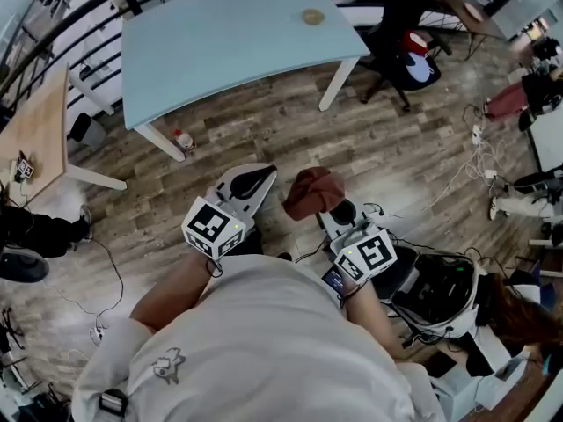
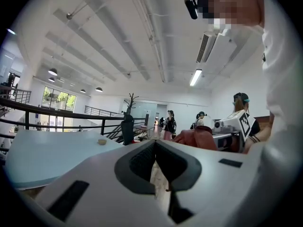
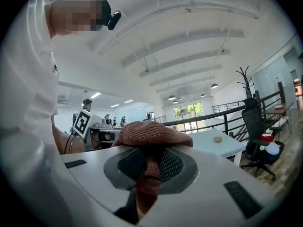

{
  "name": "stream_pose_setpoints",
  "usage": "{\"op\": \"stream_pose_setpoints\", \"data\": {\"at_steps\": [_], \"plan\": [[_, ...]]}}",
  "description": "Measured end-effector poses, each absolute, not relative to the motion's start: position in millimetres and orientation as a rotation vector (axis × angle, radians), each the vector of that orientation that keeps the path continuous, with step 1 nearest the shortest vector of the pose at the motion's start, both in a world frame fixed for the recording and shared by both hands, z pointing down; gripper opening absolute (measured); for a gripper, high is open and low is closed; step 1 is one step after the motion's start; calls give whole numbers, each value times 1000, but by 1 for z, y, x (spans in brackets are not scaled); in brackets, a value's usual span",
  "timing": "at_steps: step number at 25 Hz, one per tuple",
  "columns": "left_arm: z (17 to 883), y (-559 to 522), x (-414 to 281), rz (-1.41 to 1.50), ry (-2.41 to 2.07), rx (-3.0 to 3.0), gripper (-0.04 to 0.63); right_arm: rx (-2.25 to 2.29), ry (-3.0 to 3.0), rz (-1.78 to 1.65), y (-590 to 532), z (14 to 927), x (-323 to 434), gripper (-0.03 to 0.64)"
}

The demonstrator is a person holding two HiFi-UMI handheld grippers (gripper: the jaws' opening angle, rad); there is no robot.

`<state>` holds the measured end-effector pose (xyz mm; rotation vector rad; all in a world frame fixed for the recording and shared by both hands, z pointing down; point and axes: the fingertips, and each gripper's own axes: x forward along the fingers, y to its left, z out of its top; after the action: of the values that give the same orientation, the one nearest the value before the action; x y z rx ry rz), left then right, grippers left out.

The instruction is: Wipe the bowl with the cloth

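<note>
Wood-plank floor all round, and a pale blue table (image 1: 220, 42) stands ahead of the person, well apart from both grippers. Toward the far edge of that table sits the bowl (image 1: 312, 16), small, tan and alone on the top; it is too small from here to tell what it's made of. Short of the table, over the floor, the right gripper (image 3: 149, 162) is pinching the cloth (image 1: 313, 192), a rust-red knit bunch with one fold trapped between the pads and the rest mushrooming over the jaw tips. Beside it, also short of the table, the left gripper (image 2: 155, 160) has its jaws pressed together with nothing between them. Both point roughly level toward the table. Wiping has not begun, then: cloth and bowl are nowhere near each other. Handling call: the cloth looks soft and light and will flop and fold, so a grip on a bunched fold suits it, leaving loose fabric free to rub. The bowl looks light and likely to slide on that smooth top, so the left gripper probably needs to take its rim, gently in case it is brittle, while the cloth works inside
</note>
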<state>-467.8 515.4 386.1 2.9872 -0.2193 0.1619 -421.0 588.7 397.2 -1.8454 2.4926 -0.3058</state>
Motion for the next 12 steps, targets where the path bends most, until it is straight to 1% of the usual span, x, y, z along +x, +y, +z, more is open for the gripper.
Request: {"op": "stream_pose_setpoints", "data": {"at_steps": [12], "plan": [[365, 384, -447, 149, -44, 2983, 14, -1979, 2379, -288, 458, 374, -402, 63]]}}
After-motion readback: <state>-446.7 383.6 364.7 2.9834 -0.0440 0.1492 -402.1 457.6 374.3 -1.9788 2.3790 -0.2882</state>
